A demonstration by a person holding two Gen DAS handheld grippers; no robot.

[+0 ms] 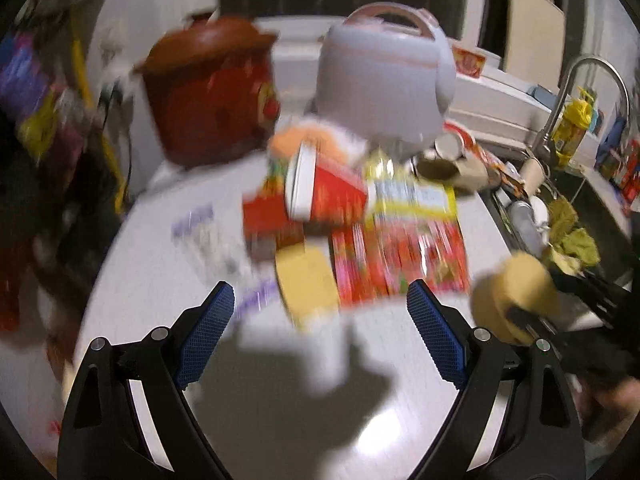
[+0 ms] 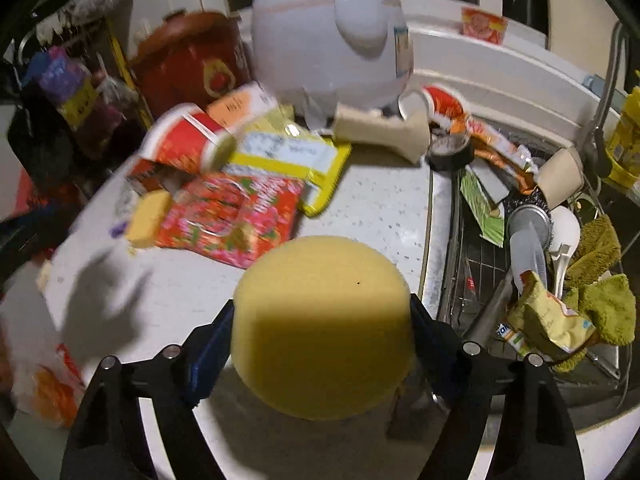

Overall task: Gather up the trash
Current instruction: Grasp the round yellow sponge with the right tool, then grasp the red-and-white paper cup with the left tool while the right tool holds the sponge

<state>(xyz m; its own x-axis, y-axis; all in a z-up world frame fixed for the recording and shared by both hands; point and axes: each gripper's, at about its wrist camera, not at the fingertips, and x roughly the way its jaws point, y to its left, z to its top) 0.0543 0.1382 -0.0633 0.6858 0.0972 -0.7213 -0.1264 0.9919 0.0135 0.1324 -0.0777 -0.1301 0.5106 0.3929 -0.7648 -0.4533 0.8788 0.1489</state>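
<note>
Right wrist view shows the right gripper point(image 2: 322, 316) with its jaws closed on a round yellow sponge point(image 2: 324, 328), which sits squarely between the two fingers and fills the gap from pad to pad, above the near edge of the white table point(image 2: 380, 208). Left wrist view shows the left gripper point(image 1: 320, 332) with its jaws spread wide and nothing between them; the nearest litter, a small yellow block point(image 1: 306, 284), lies on the table just beyond the fingertips, slightly left of the gap's centre. In that view the held sponge point(image 1: 508, 292) appears at the right, beside the left gripper.

Beyond the block lie one red and pink wrapper point(image 2: 228, 216), flat on the table, one yellow packet point(image 2: 288, 156) partly overlapping it, and one red paper cup point(image 2: 184, 140) tipped on its side with its mouth to the left. A second cup point(image 2: 436, 106), red and white, lies on its side near a roll of dark tape point(image 2: 450, 152) at the table's far right corner. Behind the litter stand one brown clay pot point(image 2: 188, 64) and one white rice cooker point(image 2: 328, 36). To the right is a sink point(image 2: 472, 280) holding a wire rack, green cloths point(image 2: 604, 288) and one crumpled yellow bag point(image 2: 548, 320). Much of the left wrist view is blurred
</note>
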